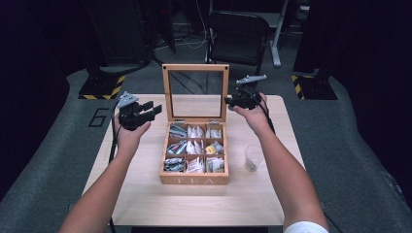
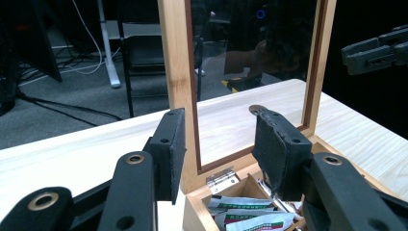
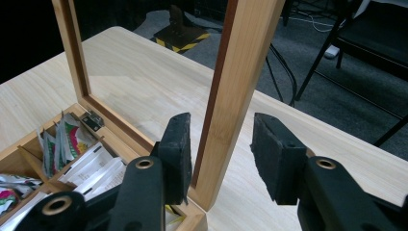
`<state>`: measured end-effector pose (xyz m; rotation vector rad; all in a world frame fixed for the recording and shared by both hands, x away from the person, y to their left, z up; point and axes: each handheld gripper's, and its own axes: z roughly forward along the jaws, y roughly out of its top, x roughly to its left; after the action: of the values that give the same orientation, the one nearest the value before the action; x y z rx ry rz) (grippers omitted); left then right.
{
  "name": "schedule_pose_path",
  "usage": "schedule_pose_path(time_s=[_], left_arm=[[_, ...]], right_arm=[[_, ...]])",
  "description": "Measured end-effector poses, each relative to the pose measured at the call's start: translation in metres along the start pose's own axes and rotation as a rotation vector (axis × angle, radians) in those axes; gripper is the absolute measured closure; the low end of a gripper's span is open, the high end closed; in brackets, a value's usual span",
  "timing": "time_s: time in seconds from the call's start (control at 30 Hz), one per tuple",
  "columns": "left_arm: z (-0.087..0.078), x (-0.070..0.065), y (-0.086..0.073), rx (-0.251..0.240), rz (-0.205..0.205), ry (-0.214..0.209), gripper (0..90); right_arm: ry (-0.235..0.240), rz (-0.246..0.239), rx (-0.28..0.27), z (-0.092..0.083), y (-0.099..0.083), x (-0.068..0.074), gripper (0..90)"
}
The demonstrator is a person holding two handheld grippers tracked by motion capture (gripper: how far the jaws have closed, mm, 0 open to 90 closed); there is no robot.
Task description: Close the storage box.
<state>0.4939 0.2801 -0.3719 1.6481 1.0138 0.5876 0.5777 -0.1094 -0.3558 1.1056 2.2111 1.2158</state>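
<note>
We see a clear plastic cup point(image 1: 252, 156) standing on the light wooden table point(image 1: 145, 194), toward its right edge. Beyond the table's far edge a black folding chair point(image 1: 237, 36) stands on the grey floor, and yellow-and-black striped base plates point(image 1: 103, 87) lie off the table's far corners.

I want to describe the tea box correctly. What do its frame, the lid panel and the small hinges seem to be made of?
The tea box frame looks like light, smooth wood, perhaps bamboo: pale grain lines show. The lid panel seems clear glass or acrylic; the table shows through it and it reflects. The hinges look like shiny silver metal.
</note>
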Motion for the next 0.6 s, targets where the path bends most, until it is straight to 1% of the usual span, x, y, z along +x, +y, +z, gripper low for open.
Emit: schedule_pose_path(time_s=[0.03, 0.1, 0.2, 0.27, 0.3, 0.33, 0.43, 0.47, 0.5, 0.6], left_arm=[[0.0, 0.0, 0.0, -0.003, -0.006, 0.003, 54.5], [-0.001, 0.001, -0.001, -0.002, -0.006, 0.002, 54.5], [-0.002, 0.001, -0.001, -0.002, -0.003, 0.005, 54.5], [-0.003, 0.001, -0.002, -0.001, -0.004, 0.005, 54.5], [-0.003, 0.002, -0.002, 0.002, 0.002, 0.005, 54.5], [-0.004, 0.002, -0.002, 0.0, -0.007, 0.008, 54.5], [-0.005, 0.002, -0.003, 0.001, -0.005, 0.009, 54.4], [-0.006, 0.001, -0.003, 0.001, -0.005, 0.011, 54.5], [-0.006, 0.001, -0.004, 0.0, -0.006, 0.012, 54.5], [-0.008, 0.002, -0.005, -0.003, -0.006, 0.016, 54.5]], right_arm=[[0.0, 0.011, 0.005, 0.002, 0.0, 0.0, 57.5], [-0.006, 0.004, 0.008, 0.005, 0.001, -0.001, 56.7], [-0.013, 0.015, 0.006, 0.009, 0.001, -0.002, 53.4], [-0.017, 0.007, 0.007, 0.013, 0.001, -0.004, 53.2], [-0.016, 0.004, 0.01, 0.014, 0.001, -0.004, 53.2], [-0.015, 0.018, 0.015, 0.016, 0.001, -0.004, 53.1], [-0.015, 0.004, 0.018, 0.019, 0.002, -0.005, 52.1], [-0.016, 0.007, 0.014, 0.02, 0.002, -0.004, 51.5], [-0.018, -0.003, 0.01, 0.021, 0.002, -0.005, 50.4], [-0.023, 0.004, 0.002, 0.025, 0.002, -0.004, 46.7]])
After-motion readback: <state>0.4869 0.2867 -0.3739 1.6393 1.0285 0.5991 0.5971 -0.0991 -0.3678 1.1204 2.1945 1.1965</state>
